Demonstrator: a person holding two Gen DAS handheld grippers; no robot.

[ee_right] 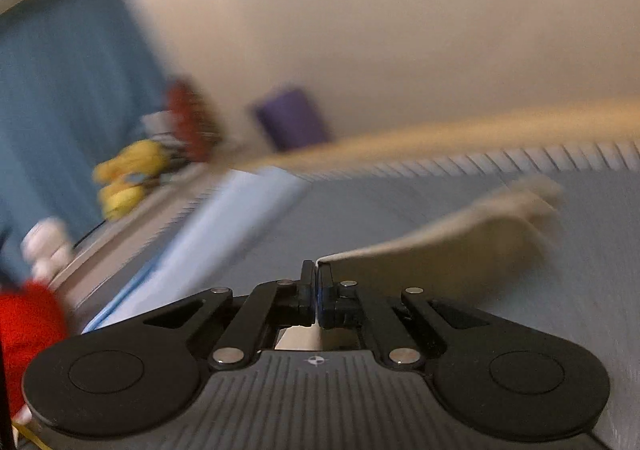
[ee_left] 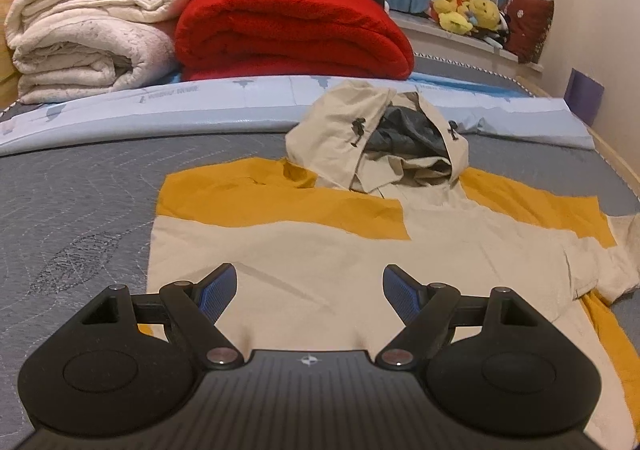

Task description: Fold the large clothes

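We are mid-fold on the hoodie (ee_left: 320,250), spread across the bed (ee_left: 80,210) at frame centre: left tongs (ee_left: 310,290) released above its body, right tongs (ee_right: 317,290) clenched on what seems, through blur, a sleeve (ee_right: 460,234), next laid across the body.

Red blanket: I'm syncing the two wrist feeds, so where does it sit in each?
Left wrist: red blanket, folded, upper centre, beside the white blanket.
Right wrist: blurred red patch at the lower left edge.
Shared landmark: yellow plush toys by the blue curtain.
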